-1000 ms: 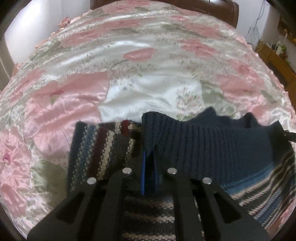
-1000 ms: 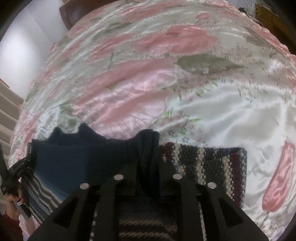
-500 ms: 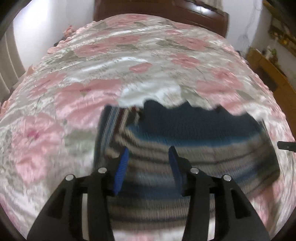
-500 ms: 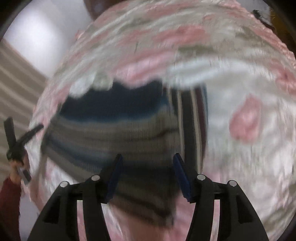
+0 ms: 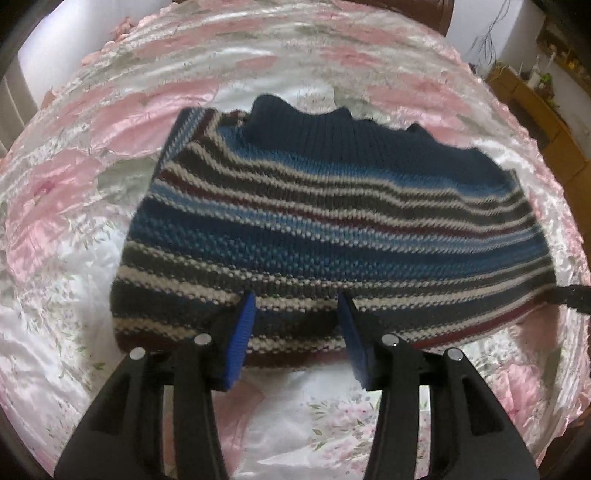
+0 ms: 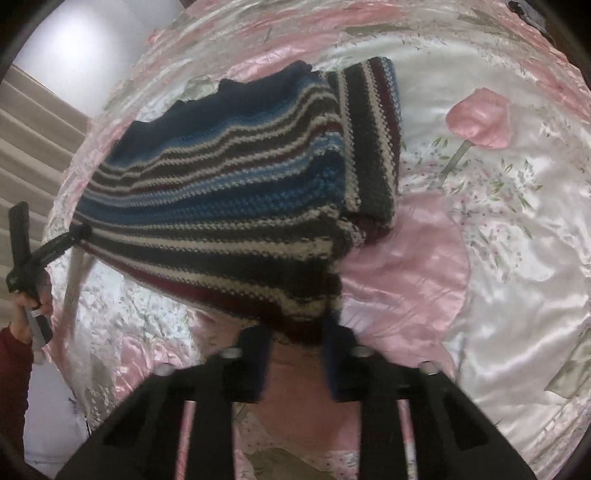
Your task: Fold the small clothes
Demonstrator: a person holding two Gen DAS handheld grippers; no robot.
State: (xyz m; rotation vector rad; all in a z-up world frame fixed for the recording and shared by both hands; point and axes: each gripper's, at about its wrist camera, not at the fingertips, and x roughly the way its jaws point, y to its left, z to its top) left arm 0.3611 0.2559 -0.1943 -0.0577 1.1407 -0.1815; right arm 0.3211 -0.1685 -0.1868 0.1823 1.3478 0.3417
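Pink-flowered satin bedding is spread across the bed, with a dark wooden headboard at its far end and a wooden shelf against the wall to the right. On the bedding a striped knitted sweater is laid flat, folded into a wide band, with its navy ribbed part at the far edge and one striped sleeve folded across the body at one end.

In the left wrist view, the left tool is held over the near hem of the sweater with its blue-padded fingers spread apart and nothing between them. In the right wrist view, the right tool is likewise seen parted and empty at the near edge of the garment; that part of the picture is blurred, so contact with the knit cannot be judged. At the left edge of the same view, the left tool is seen from the side, gripped by a hand in a dark red sleeve, its tip apparently reaching the corner of the sweater.
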